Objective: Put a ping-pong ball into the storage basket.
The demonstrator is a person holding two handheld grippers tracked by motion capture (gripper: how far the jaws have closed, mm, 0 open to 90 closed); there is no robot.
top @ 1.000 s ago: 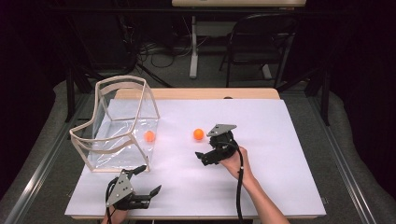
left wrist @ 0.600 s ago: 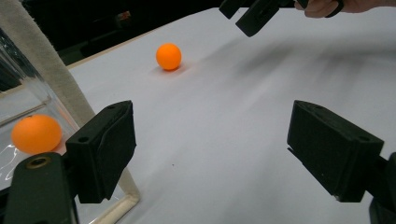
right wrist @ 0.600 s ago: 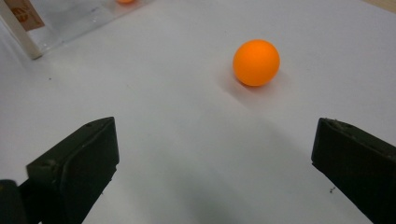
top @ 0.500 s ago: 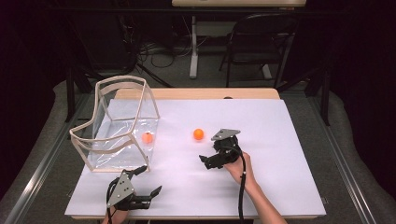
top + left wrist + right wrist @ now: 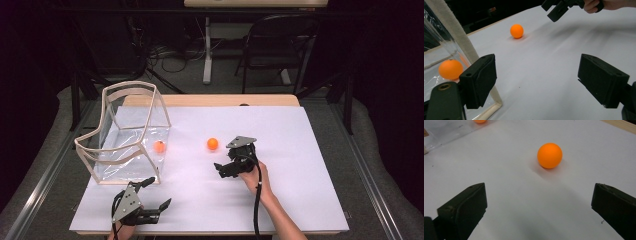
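Note:
An orange ball lies loose on the white table sheet. A second orange ball rests inside the clear box with a beige frame at the left. My right gripper is open just near-right of the loose ball, jaws pointing left, a short gap from it. In the right gripper view the loose ball sits ahead of the open right gripper. My left gripper is open at the table's front edge below the box. Its view shows the boxed ball, the loose ball and the left gripper.
The box's beige corner post stands right beside the left gripper's left jaw. The other gripper and the hand holding it appear at the top of the left gripper view. A chair and cables lie beyond the table.
My right gripper has drifted slightly toward the person and to the right, away from the loose ball. The left gripper and both balls have stayed put.

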